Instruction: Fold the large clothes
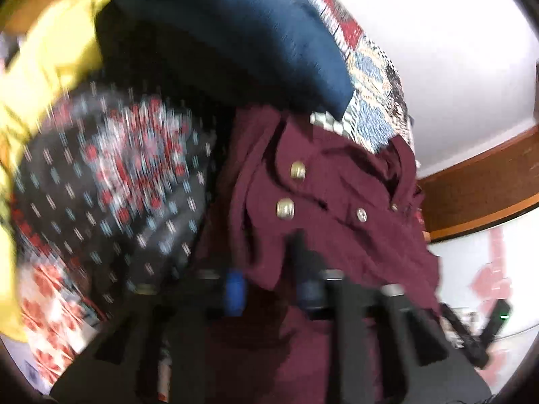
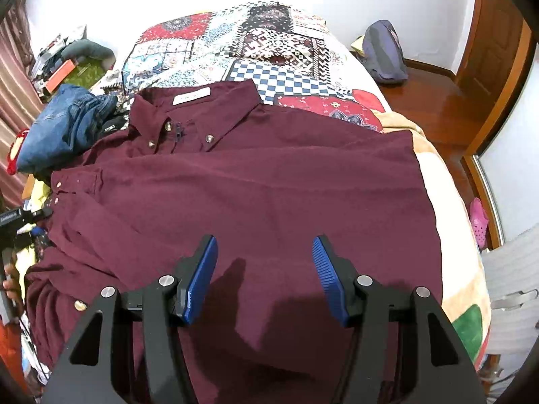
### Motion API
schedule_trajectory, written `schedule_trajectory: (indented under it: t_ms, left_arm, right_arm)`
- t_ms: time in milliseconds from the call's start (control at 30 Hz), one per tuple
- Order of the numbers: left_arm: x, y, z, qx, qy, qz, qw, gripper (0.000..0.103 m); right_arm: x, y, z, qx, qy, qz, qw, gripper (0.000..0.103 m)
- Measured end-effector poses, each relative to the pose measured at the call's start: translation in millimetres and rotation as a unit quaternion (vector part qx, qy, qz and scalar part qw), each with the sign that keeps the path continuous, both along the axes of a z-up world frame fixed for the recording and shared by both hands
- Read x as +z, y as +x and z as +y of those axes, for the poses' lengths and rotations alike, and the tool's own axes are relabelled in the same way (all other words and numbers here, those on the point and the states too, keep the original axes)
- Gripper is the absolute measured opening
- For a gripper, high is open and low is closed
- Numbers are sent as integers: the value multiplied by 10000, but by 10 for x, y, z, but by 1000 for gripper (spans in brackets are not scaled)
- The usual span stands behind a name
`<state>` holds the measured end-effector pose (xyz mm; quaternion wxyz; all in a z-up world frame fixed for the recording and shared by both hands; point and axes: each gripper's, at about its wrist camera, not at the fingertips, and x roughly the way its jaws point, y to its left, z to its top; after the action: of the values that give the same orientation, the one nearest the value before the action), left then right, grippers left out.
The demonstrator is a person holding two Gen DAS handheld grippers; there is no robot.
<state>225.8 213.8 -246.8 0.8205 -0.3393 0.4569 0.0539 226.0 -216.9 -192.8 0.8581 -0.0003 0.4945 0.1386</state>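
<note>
Blue-padded black fingers of the right gripper (image 2: pixel 264 276) hover nearest the lens, spread about halfway with nothing between them, above the lower body of the maroon button-down shirt (image 2: pixel 256 195). That shirt lies spread flat across the bed with the patchwork quilt (image 2: pixel 269 74), collar toward the head end, its white neck label (image 2: pixel 191 96) facing up.

At the bed's left edge, going left to right in the right wrist view: a hand (image 2: pixel 11 284) shows at the frame border, with the black body of the left gripper (image 2: pixel 37 214) above it, reaching the shirt's buttoned sleeve cuff (image 2: pixel 72 181). Crumpled blue denim jeans (image 2: pixel 67 118) are heaped just beside the shirt's left shoulder. The shirt's main panel fills the middle of the bed. Its right side runs along a beige blanket (image 2: pixel 434 175) at the right edge of the bed. A purple-grey bag (image 2: pixel 384 54) sits on the wooden floor beyond that edge, and a pink clog (image 2: pixel 478 219) lies lower down by the wall.

The left wrist view is blurred. There the left gripper's fingers stand nearly closed, with maroon fabric bunched between them, apparently pinched. Brass-coloured buttons (image 1: pixel 298 170) show on the cloth just ahead. Left of it lie yellow cloth (image 1: pixel 50 67) and a dark patterned fabric (image 1: pixel 118 181).
</note>
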Motion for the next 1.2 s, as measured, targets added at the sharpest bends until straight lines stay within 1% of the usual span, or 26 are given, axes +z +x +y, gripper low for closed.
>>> schedule_trajectory:
  t_ms: [33, 100, 133, 167, 267, 333, 433, 567, 600, 667, 733, 767, 800, 867, 967, 1033, 1100, 1200]
  left_arm:
    - [42, 12, -19, -33, 117, -52, 9999, 7]
    - [256, -12, -124, -118, 476, -297, 9984, 6]
    - [318, -26, -150, -142, 570, -363, 9976, 5]
    - [457, -72, -204, -195, 730, -502, 9959, 5]
    - [704, -199, -261, -252, 926, -746, 9926, 5]
    - [756, -263, -258, -302, 958, -757, 9921, 5]
    - [671, -331, -218, -347, 1042, -575, 9923, 5]
    - [240, -349, -229, -545, 1085, 38, 9926, 7]
    - [130, -352, -239, -626, 1114, 207, 9916, 9]
    - [-26, -361, -268, -739, 1195, 414, 9892, 19]
    - [-99, -377, -285, -746, 1397, 595, 9856, 41]
    - [-109, -386, -265, -699, 1488, 650, 9842, 45]
    - [-97, -395, -243, -667, 1484, 657, 9845, 49]
    - [-55, -400, -181, -645, 1381, 640, 9863, 50]
    - [86, -385, -83, -623, 1423, 549, 9863, 52]
    - [185, -337, -37, -617, 1430, 417, 9869, 60]
    - [237, -252, 4, -583, 1442, 327, 9873, 64]
    - [267, -55, 87, -560, 1429, 305, 9877, 65]
  right_arm:
    - [-1, 1, -14, -7, -12, 9, 10000, 55]
    - [4, 11, -43, -37, -12, 13, 10000, 55]
    - [14, 11, -56, -51, -7, 6, 10000, 55]
    - [32, 14, -72, -71, -4, -16, 10000, 55]
    - [82, 24, -100, -99, 26, -94, 9999, 55]
    - [90, 35, -98, -111, 28, -120, 9999, 55]
    - [47, 46, -95, -107, 17, -80, 9999, 55]
    - [-93, 36, -64, -41, -14, 95, 9999, 55]
    - [-151, 34, -50, -11, -48, 169, 9998, 55]
    - [-221, 29, -42, 18, -92, 251, 9996, 55]
    - [-259, 21, -41, 36, -111, 252, 9996, 55]
    - [-249, 17, -50, 40, -107, 239, 9996, 55]
    - [-235, 19, -58, 47, -98, 239, 9997, 55]
    - [-198, 33, -81, 55, -65, 249, 9997, 55]
    - [-118, 40, -129, 65, -64, 132, 9999, 56]
    - [-35, 63, -197, 55, -41, 4, 10000, 56]
    - [34, 100, -272, -17, -50, -106, 9999, 56]
    - [125, 201, -413, -187, -7, -239, 9995, 56]
